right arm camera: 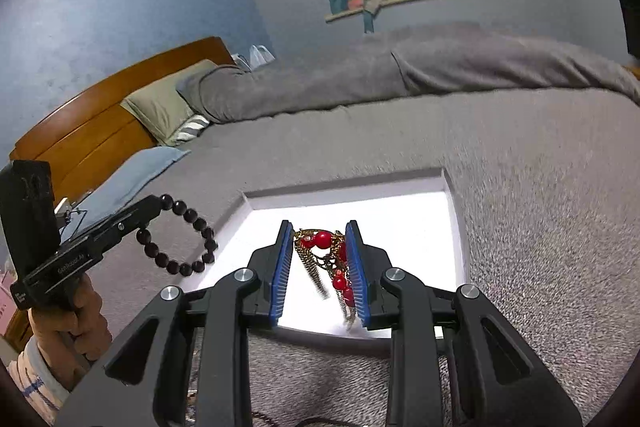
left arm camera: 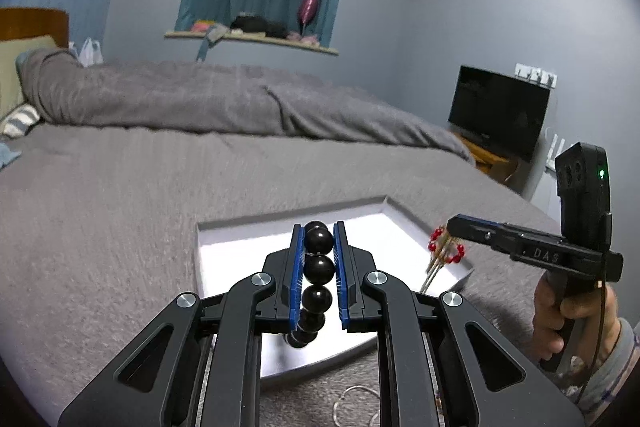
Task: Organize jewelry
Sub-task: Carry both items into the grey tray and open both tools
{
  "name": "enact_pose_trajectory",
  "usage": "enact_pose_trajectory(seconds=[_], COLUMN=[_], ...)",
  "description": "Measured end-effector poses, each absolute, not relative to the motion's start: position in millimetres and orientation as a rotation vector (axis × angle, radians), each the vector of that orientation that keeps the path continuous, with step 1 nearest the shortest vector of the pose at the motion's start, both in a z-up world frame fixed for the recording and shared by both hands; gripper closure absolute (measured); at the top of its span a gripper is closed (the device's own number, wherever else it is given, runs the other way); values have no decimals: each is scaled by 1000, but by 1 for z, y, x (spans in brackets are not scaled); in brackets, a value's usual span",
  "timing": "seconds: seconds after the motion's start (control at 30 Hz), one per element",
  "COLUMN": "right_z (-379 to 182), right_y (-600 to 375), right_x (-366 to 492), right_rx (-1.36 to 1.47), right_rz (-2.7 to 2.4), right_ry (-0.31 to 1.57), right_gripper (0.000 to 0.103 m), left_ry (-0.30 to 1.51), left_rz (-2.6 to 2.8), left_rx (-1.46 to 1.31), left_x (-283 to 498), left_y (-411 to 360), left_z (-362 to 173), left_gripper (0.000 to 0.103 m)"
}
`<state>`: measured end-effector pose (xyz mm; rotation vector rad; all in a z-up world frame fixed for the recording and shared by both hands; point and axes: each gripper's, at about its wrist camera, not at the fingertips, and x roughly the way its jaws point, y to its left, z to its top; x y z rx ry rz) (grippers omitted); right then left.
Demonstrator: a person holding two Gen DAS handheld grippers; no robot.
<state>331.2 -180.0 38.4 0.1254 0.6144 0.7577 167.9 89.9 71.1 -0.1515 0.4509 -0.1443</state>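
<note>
Left hand-held gripper (left arm camera: 319, 239): I had it clamped on the black round-bead bracelet (left arm camera: 318, 269), hanging clear to carry.
Right hand-held gripper (right arm camera: 320, 243): I pinched the red-bead gold-chain piece (right arm camera: 330, 255).
Beyond: both hung over the shallow white tray (right arm camera: 400, 211) on the grey bed (right arm camera: 540, 207).

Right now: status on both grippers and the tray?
Left gripper shut on black bead bracelet. Right gripper shut on red-and-gold piece. Both over the white tray on the bed. Tray looks bare; nothing in the way.
</note>
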Motion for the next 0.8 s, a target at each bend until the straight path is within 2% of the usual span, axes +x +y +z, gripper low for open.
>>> enact_pose_trajectory(seconds=[0.43,0.47,0.5,0.53,0.57,0.6,0.8], right_z=[-6,-8,-7,-4,-1,2,16], right_y=[-177,-177,-179,-182,-187,-190,-216], right_x=[359,359,359,358,356,355,349], right_rx=[101,108,117,140,166,187,299], right_rz=[653,655,657,666,679,685,672], right_ry=[775,780,780,762,738,726,659], right_gripper=[73,59,44,41,40,40,40], left_ry=[648,660,659,653,639,625,589], left_rz=[-113,-111,-110,-102,-88,-81,-90], left_rx=[-114,-118,-120,-120,-120,-122,-117], left_x=[197,197,198,198,195,193,177], left_y=[84,85,86,87,88,89,90], left_z=[25,23,24,25,27,29,36], left_gripper=[88,84,75,67,47,37,33])
